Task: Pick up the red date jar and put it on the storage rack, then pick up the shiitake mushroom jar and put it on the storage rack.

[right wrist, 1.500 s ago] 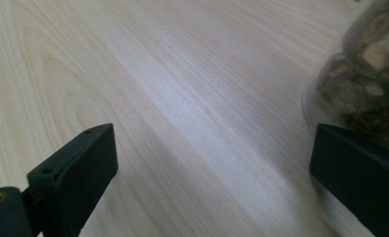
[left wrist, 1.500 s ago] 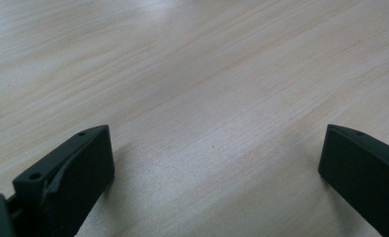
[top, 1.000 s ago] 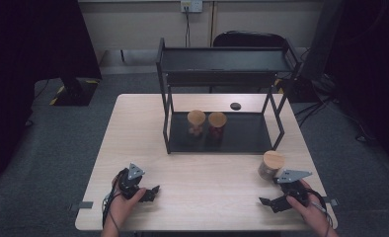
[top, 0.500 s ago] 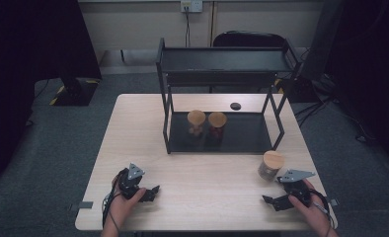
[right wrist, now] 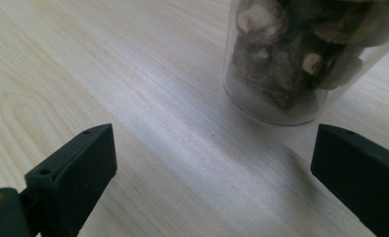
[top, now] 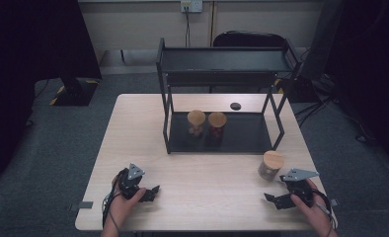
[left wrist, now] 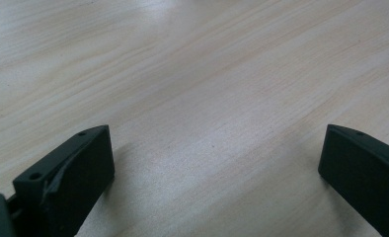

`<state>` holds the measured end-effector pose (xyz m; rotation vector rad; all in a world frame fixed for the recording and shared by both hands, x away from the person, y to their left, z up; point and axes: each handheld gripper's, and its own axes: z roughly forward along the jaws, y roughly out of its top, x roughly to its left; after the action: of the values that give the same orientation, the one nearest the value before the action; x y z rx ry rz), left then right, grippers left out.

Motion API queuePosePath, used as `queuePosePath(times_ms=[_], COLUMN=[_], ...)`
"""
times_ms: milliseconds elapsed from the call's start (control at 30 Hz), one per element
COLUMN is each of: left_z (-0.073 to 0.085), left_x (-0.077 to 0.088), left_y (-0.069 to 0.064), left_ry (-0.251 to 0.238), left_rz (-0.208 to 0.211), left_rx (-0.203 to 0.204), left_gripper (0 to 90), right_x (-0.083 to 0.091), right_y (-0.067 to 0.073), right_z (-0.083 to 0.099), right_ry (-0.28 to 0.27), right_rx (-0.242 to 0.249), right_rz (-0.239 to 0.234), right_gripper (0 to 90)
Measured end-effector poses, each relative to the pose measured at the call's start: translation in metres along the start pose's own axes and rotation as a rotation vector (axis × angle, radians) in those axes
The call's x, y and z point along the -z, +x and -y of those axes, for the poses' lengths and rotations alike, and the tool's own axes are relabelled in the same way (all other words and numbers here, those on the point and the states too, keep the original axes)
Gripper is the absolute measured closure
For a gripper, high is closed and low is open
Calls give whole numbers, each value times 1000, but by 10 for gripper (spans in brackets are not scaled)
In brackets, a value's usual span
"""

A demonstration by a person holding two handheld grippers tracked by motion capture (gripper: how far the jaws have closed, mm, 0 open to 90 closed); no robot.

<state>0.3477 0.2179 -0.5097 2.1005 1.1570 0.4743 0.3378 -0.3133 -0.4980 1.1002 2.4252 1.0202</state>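
We have both grippers low on the bench (top: 207,182), fingers spread wide, holding nothing. The jar (right wrist: 301,59) stands just beyond our right gripper (top: 280,200); an off-centre approach could nudge or topple it

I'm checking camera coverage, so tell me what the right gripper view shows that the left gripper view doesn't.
The right gripper view has a clear jar of brownish dried pieces standing on the table just beyond the right claw, toward its right jaw and not between the jaws. The left gripper view has bare wood ahead of the left claw. Both share the light wooden tabletop and two black jaws held wide apart, gripping nothing.
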Motion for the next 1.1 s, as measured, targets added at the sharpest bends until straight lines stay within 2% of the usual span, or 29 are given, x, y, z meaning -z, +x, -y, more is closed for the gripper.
queuePosePath(times_ms=[600, 1100], left_z=[0, 0], left_x=[0, 0], left_y=[0, 0], left_ry=[0, 0], left_rz=[1, 1], left_rx=[1, 1], left_gripper=[1, 1], right_x=[3, -1], right_y=[-8, -22], right_z=[-1, -9], right_ry=[-33, -61], right_rx=[-47, -116], right_rz=[56, 67], right_gripper=[26, 24])
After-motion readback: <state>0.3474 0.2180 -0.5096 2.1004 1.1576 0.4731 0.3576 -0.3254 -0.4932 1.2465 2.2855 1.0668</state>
